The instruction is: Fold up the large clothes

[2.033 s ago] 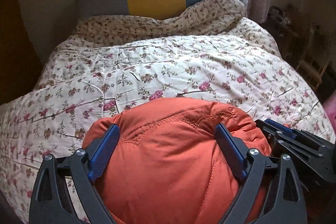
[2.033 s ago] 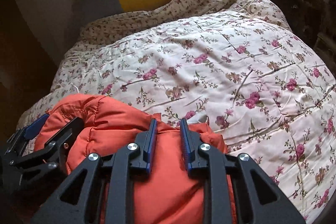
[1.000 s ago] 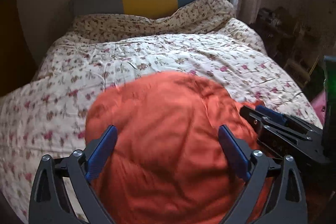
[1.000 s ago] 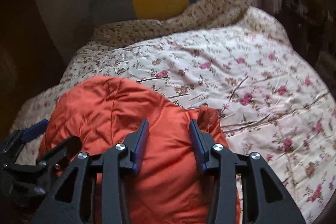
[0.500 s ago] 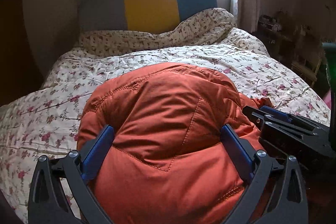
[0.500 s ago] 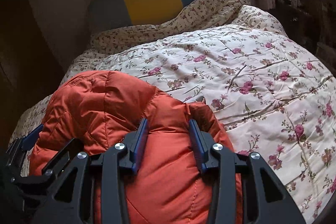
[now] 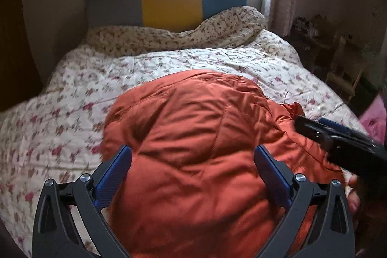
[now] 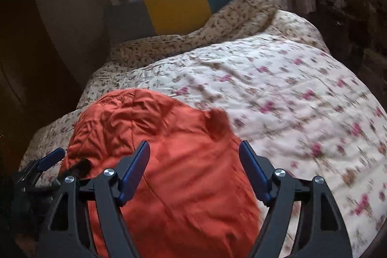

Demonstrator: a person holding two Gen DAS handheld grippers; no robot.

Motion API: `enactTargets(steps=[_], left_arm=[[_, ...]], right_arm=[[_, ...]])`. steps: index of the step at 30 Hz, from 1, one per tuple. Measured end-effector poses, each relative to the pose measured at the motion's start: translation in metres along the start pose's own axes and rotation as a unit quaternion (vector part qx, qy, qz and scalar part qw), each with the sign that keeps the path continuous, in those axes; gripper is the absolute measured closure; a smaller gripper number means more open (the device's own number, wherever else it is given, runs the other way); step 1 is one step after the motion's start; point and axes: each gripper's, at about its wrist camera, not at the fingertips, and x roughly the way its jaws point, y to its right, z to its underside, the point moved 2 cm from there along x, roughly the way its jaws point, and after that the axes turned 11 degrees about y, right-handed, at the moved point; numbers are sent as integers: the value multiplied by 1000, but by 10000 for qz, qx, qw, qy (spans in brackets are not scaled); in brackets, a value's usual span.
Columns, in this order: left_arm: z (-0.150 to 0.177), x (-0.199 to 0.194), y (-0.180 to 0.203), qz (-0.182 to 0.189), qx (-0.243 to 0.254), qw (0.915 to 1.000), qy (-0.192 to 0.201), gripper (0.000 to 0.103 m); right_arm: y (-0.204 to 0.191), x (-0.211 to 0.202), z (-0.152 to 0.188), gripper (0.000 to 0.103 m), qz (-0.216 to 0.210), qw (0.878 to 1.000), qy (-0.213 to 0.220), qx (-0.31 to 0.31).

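The orange puffer jacket (image 7: 198,149) is lying bunched in a rounded mound at the near end of the bed (image 7: 72,98), on the floral quilt. The left gripper (image 7: 192,168) is standing with its jaws spread wide on either side of the mound, the blue pads (image 7: 113,168) flanking the padding rather than visibly pinching it, so nothing looks gripped there. The right gripper (image 8: 194,166) is opening its jaws at this moment, with the jacket's fabric lying between and under them but no longer pressed. To do this step well, I would judge that the release should be clean, with the pads clearing the slippery shell before either hand pulls away, so the fold is not dragged open. Both grippers are pointing forward and angled down over the jacket, side by side, and fingertips (image 7: 352,195) of the person's hand are showing beside the left gripper's frame.
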Motion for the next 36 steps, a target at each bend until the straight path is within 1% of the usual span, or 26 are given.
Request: enactTargets(steps=[2,4,5,6,8,11,14,16,17,18,20,23,25,27,28,29,30,32,36], left_arm=[[2,-11,-16,-1,-276,9996,-38,3],[10,-21,-36,-101,-568,9983,-96,3],[14,-24,-44,-88,-724,9972,-142,3],[19,-28,-52,-22,-893,9958,-177,3],[32,-35,-70,139,-1284,9914,-234,3],[47,-40,-80,477,-1604,9854,-327,3],[55,-41,-79,843,-1703,9805,-507,3],[57,-39,-72,1089,-1637,9783,-649,3],[57,-38,-69,1215,-1587,9773,-703,3],[58,-36,-66,1294,-1543,9766,-755,3],[58,-34,-65,1379,-1577,9742,-835,3],[64,-27,-68,1557,-1842,9650,-1034,3],[68,-25,-67,1617,-1944,9614,-1083,3],[69,-25,-65,1652,-1893,9617,-1093,3],[69,-26,-63,1669,-1806,9631,-1090,3],[69,-27,-61,1662,-1751,9643,-1092,3],[69,-28,-60,1637,-1707,9655,-1088,3],[68,-29,-59,1574,-1674,9674,-1067,4],[65,-35,-57,1508,-1500,9732,-877,17]], right_arm=[[13,-12,6,27,-22,9996,-170,219],[25,-20,17,27,-95,9979,-398,493],[28,-22,21,27,-135,9971,-482,567],[32,-23,27,25,-199,9958,-596,662],[35,-24,34,22,-295,9945,-680,740],[35,-22,40,21,-418,9924,-810,828],[35,-13,45,21,-605,9862,-1103,1074],[38,-7,48,19,-694,9816,-1283,1235],[40,-4,49,17,-744,9794,-1350,1307],[42,-2,49,16,-780,9778,-1398,1350],[45,4,52,16,-927,9723,-1562,1473],[50,13,52,16,-1167,9644,-1725,1628],[51,16,52,16,-1281,9624,-1772,1611],[52,21,53,16,-1386,9605,-1804,1601],[52,22,53,17,-1415,9599,-1812,1603],[50,24,53,18,-1449,9593,-1822,1601],[49,26,53,26,-1494,9585,-1828,1600],[46,29,53,36,-1677,9541,-1820,1687],[42,16,56,47,-1706,9570,-1728,1589]])
